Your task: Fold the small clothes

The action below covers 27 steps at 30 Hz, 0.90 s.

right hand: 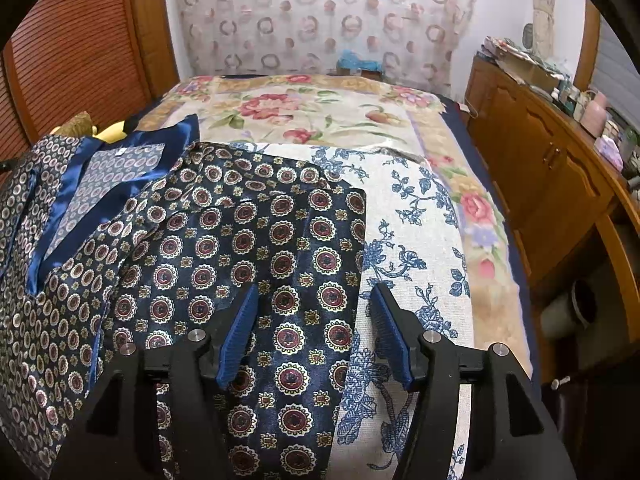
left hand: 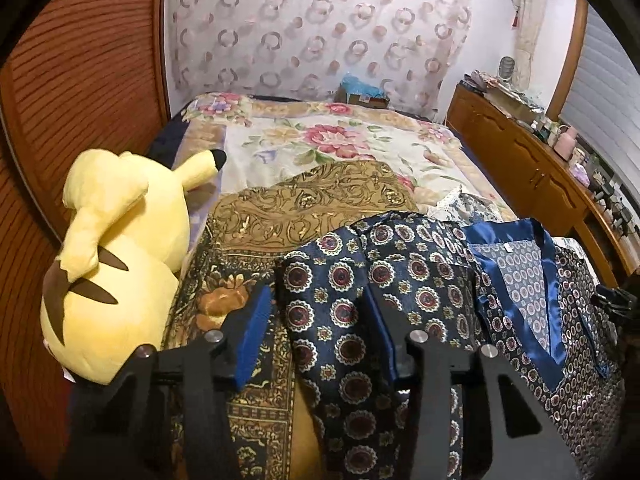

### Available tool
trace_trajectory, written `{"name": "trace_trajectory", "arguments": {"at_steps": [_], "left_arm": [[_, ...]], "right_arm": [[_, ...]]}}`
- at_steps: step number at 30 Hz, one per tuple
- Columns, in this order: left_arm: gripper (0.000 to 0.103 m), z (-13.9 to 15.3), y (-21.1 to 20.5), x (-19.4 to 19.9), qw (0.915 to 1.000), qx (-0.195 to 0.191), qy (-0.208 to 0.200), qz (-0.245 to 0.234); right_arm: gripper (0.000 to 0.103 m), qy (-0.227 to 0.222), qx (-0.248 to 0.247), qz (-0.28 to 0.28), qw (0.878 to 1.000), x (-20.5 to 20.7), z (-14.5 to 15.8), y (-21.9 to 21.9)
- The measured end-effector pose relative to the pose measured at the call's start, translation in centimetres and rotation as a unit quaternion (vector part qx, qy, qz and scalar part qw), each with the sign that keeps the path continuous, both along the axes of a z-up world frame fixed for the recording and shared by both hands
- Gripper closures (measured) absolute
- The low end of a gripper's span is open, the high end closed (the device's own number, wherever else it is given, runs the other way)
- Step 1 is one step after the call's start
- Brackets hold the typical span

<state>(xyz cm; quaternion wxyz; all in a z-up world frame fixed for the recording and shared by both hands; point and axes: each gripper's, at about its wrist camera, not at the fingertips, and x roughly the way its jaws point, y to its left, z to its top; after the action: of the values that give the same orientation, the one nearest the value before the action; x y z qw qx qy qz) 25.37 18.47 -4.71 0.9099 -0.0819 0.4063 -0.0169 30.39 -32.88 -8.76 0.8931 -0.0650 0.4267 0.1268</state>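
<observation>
Plush: I see a yellow plush toy (left hand: 116, 264) at the left of the left wrist frame, lying beside the gold-patterned cloth (left hand: 312, 204).
Left gripper: my left gripper (left hand: 316, 336) sits at lower centre of its frame — jaws apart, nothing between the blue pads, one sleeve of the garment under the gap.
Garment: the navy medallion-print shirt (right hand: 224, 248) lies spread on the bed, satin-blue V collar (right hand: 72, 200) at the left of the right wrist frame.
Right gripper: my right gripper (right hand: 312, 336) is at lower centre — jaws wide, straddling the sleeve's right edge, clamping nothing.
Bedding: blue-floral white cloth (right hand: 416, 240) right of the sleeve.
Sideboard: wooden cabinet (right hand: 540, 168) at far right.
</observation>
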Motion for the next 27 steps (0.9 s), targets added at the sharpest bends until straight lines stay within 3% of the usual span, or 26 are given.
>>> {"name": "trace_trajectory", "arguments": {"at_steps": [9, 13, 17, 23, 25, 27], "left_arm": [[0.057, -0.4, -0.4, 0.1, 0.9999, 0.007, 0.011, -0.006], [0.072, -0.3, -0.6, 0.0, 0.9998, 0.002, 0.005, -0.017], [0.080, -0.3, -0.7, -0.1, 0.9998, 0.006, 0.003, -0.017], [0.081, -0.5, -0.5, -0.1, 0.9999, 0.006, 0.011, -0.009], [0.081, -0.5, -0.5, -0.1, 0.9999, 0.008, 0.010, -0.011], [0.085, -0.5, -0.6, -0.2, 0.9997, 0.005, 0.007, -0.021]], "right_arm": [[0.038, 0.004, 0.002, -0.002, 1.000, 1.0, 0.1, -0.6], [0.038, 0.012, 0.008, -0.008, 1.000, 2.4, 0.2, -1.3], [0.039, 0.017, 0.012, 0.004, 1.000, 3.1, 0.3, -1.3], [0.058, 0.021, 0.007, 0.039, 0.999, 3.6, 0.4, 0.2], [0.082, 0.025, 0.013, 0.054, 0.998, 3.6, 0.5, 0.7], [0.100, 0.037, 0.029, 0.077, 0.996, 3.5, 0.6, 1.4]]}}
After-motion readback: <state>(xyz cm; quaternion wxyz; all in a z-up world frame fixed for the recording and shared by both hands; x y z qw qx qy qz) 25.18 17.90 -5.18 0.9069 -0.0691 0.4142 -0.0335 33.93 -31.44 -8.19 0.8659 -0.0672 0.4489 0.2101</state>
